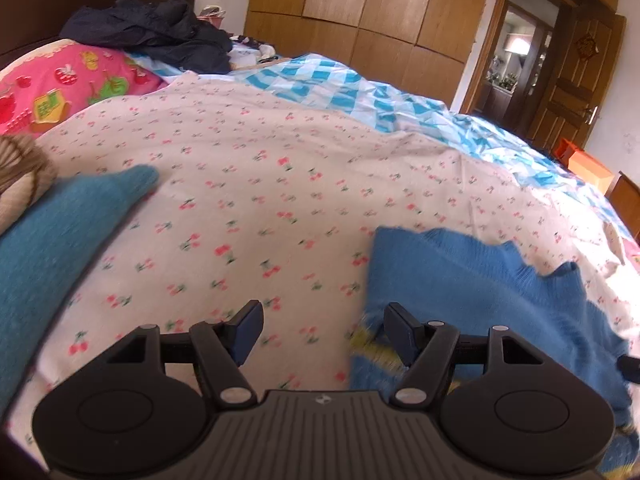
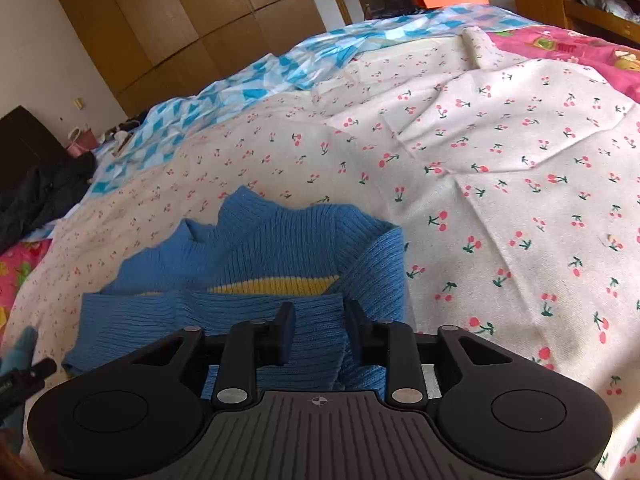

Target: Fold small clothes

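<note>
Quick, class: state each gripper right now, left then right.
Left gripper: open, holding nothing.
Right gripper: open over the blue sweater, not gripping it.

Your blue sweater (image 2: pixel 256 316) is ribbed knit wool, soft and matt, with a yellow knitted stripe. Under it, the cherry-print sheet (image 2: pixel 480 168) is thin woven cloth, creased and dull. The teal garment (image 1: pixel 60 240) looks fuzzier (fleece or brushed knit, hard to tell). Your right gripper (image 2: pixel 318 334) is matt black plastic with small bright metal pivot pins. The wardrobe (image 1: pixel 360 12) is smooth, faintly glossy wood.
</note>
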Available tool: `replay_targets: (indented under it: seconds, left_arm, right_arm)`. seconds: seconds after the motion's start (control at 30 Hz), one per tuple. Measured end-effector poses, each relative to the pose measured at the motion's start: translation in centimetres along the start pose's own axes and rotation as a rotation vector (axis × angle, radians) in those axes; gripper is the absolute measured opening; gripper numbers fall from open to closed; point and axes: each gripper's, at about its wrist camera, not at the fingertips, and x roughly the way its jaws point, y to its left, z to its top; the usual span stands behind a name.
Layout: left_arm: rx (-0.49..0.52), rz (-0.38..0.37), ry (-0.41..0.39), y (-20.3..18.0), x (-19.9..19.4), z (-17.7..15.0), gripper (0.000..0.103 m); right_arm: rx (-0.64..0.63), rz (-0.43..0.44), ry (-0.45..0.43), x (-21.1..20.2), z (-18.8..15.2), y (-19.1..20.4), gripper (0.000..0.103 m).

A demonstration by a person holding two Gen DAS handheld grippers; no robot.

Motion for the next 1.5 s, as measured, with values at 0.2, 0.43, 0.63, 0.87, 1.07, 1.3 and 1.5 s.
replay_targets:
  seconds: [0.2,0.43,0.63,0.87,1.07,1.3,1.5]
  left_arm:
    - [0.171,-0.025,-0.003,-4.6,2.9,0.0,0.072]
    - [0.175,-0.006,0.040,-3.9,4.5,-1.1,0.077]
    - [0.141,-0.016,0.010,-3.6,4.4,-0.6,0.077]
    - [0.128,-0.017,0.016,-3.0,5.0,-0.8,0.078]
    - [0.109,-0.028,0.019,-2.6,4.8,-0.7,0.078]
    - [0.090,-0.027,0.023,-2.2,3.9,-0.8,0.078]
    - [0.111,-0.021,0.013,-2.6,3.9,-0.8,0.078]
  right_arm:
    - [-0.114,-0.075,0.021,2.2,-0.4,0.0,0.018]
    - [-0.199,-0.087,-0.046,0.3,1.6,2.2,0.026]
    - [-0.261,0.072,-0.006,5.5,4.5,5.5,0.027]
    - [-0.111,0.051,0.061,10.3,5.2,3.0,0.021]
    - [-0.050,0.063,0.032,8.2,4.9,2.7,0.025]
    - [-0.092,0.028,-0.024,5.5,5.1,2.2,0.029]
    - [-0.305,-0.084,-0.015,7.5,5.1,3.6,0.031]
